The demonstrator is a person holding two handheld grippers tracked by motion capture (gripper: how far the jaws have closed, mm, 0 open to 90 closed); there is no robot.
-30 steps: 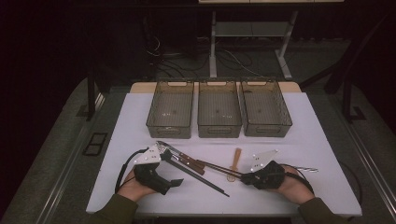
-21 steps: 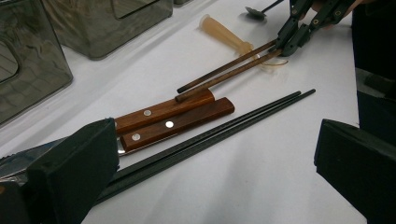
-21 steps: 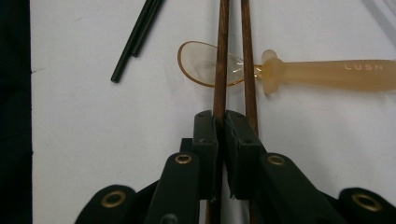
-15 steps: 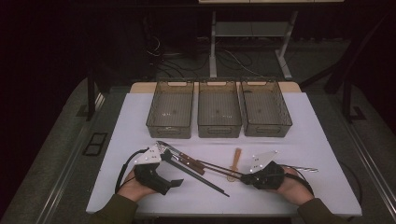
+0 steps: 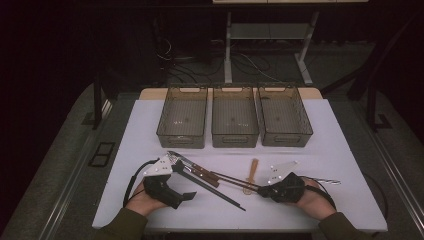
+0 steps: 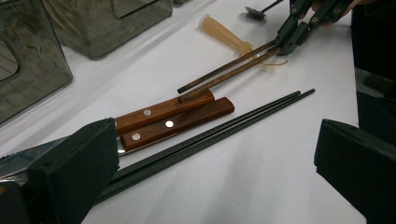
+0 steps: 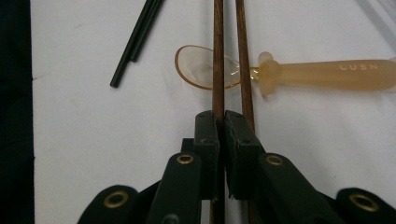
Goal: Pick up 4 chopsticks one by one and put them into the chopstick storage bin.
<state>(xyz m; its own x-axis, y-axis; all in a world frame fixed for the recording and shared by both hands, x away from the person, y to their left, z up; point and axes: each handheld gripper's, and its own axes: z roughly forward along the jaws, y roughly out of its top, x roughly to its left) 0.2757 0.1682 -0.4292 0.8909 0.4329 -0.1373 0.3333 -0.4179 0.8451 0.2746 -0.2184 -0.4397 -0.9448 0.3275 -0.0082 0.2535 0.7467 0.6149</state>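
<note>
Two brown wooden chopsticks (image 5: 234, 180) lie across the bowl of an amber spoon (image 5: 252, 172) on the white table (image 5: 320, 140). My right gripper (image 7: 219, 126) is shut on the left brown chopstick (image 7: 218, 56); the other brown chopstick (image 7: 243, 60) runs just beside its right jaw. Seen from the left gripper view, that right gripper (image 6: 285, 44) pinches the far ends of the sticks. My left gripper (image 6: 210, 172) stands wide open low over two wooden-handled knives (image 6: 173, 116) and a pair of black chopsticks (image 6: 224, 128), touching none of them.
Three smoky see-through bins (image 5: 235, 117) stand side by side at the back of the table. A thin metal utensil (image 5: 325, 181) lies right of my right hand. The table's front edge runs close under both forearms.
</note>
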